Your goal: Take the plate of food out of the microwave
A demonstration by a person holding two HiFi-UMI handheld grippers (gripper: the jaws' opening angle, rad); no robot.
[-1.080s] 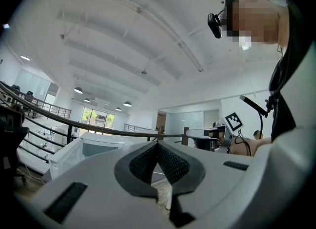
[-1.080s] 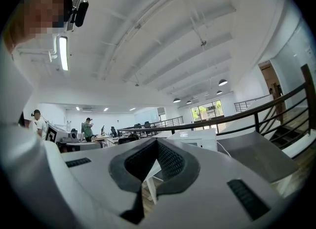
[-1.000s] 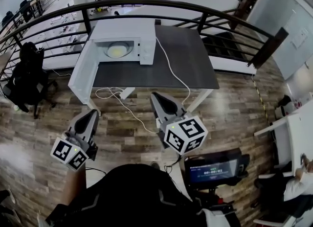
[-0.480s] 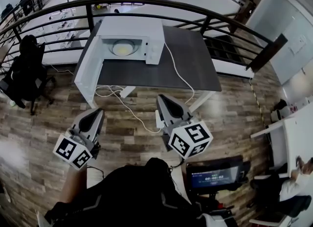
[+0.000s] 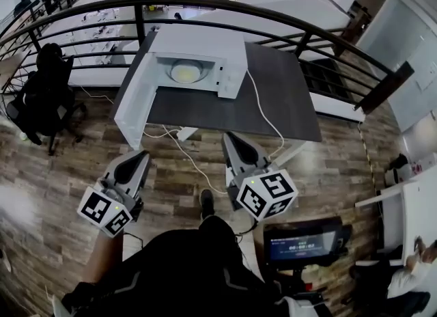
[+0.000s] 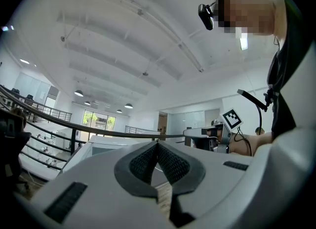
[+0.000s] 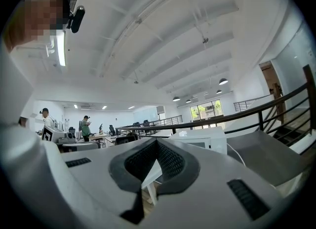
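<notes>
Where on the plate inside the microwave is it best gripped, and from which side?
Probably its near rim, coming in level through the open front. The plate lies flat in the microwave cavity, walled on the other sides, and the door is swung out to the left, so only that edge is exposed.

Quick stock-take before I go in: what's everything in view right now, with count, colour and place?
microwave: one, white, far left of the table, door open to the left
plate of food: one, pale yellow, inside the microwave
table: one, dark grey top, ahead by the railing
cable: one, white, from the microwave across the table to the floor
railing: one, black, curving behind the table
office chair: one, black, left of the table
screen: one, lit, lower right
left gripper: one, grey, shut, empty, short of the table
right gripper: one, grey, shut, empty, short of the table
</notes>
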